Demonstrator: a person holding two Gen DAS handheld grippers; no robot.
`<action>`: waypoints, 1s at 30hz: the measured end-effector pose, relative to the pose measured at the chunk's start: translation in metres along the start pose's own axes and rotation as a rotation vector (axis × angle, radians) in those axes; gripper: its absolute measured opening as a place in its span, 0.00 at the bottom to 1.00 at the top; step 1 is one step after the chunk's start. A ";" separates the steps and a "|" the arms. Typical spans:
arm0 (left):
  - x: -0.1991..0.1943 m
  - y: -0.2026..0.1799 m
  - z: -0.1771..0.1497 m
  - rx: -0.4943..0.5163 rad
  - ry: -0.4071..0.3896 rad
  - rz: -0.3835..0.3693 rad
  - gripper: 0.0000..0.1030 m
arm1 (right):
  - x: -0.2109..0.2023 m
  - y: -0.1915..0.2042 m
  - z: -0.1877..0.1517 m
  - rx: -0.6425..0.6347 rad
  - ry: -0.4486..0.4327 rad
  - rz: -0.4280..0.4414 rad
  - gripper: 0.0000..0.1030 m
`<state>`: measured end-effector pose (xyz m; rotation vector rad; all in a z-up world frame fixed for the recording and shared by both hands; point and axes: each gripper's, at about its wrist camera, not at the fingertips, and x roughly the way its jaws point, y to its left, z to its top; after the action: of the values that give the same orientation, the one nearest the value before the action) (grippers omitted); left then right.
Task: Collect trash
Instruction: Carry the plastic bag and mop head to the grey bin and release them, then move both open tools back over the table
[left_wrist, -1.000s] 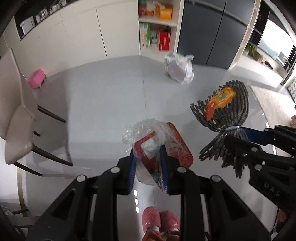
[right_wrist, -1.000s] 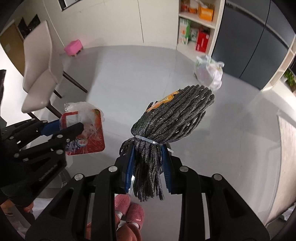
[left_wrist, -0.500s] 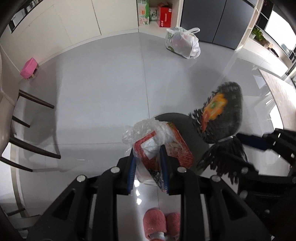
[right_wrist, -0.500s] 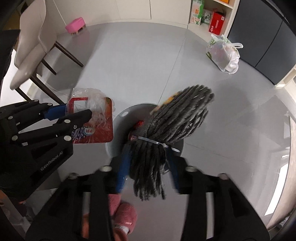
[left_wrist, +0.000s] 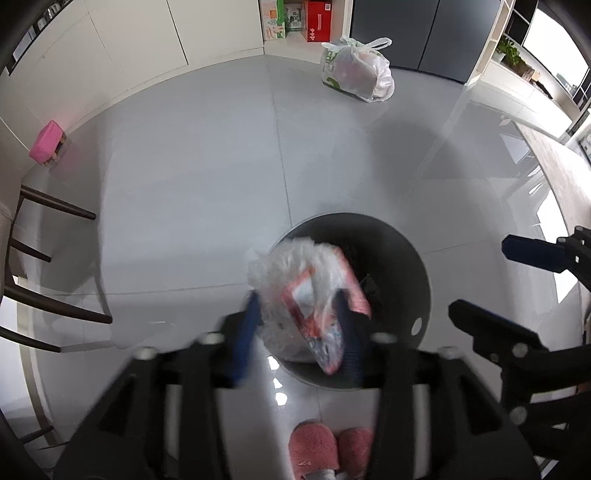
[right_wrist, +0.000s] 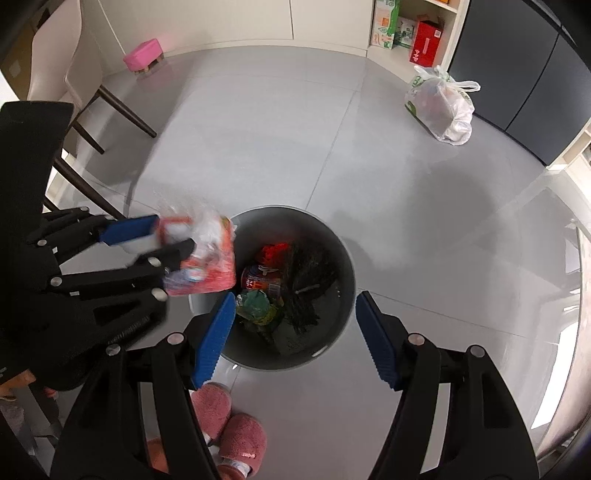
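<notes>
Grey floor, wrapper bundle (left_wrist: 314, 295) between left tongs (left_wrist: 297, 321)

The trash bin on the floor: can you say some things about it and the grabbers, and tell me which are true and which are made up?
1. The gray trash bin is empty. False: a dark stringy mop head and colorful wrappers lie inside it.
2. The right gripper has nothing between its blue pads. True: its jaws have just been opening and they stand wide over the bin.
3. The red packet in clear plastic already lies at the bottom of the bin. False: it sits between the fingers of the left gripper, above the bin's rim; those jaws have just been opening.
4. A tied white plastic bag sits on the floor near the dark cabinets. True.
5. The pink stool stands inside the bin. False: it stands far off by the white cabinets.
</notes>
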<state>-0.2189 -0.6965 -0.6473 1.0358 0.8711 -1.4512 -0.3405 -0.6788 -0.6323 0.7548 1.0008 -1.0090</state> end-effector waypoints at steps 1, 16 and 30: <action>-0.003 0.000 0.002 -0.005 -0.015 -0.001 0.62 | -0.003 -0.002 0.000 0.005 0.000 -0.004 0.64; -0.123 0.011 0.022 -0.033 -0.041 0.034 0.65 | -0.115 0.017 0.031 -0.030 -0.029 -0.017 0.64; -0.365 0.124 -0.032 -0.413 -0.151 0.253 0.65 | -0.309 0.184 0.087 -0.408 -0.182 0.197 0.64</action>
<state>-0.0842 -0.5560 -0.3132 0.6879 0.8512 -1.0634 -0.2006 -0.5875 -0.3020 0.4057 0.9155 -0.6601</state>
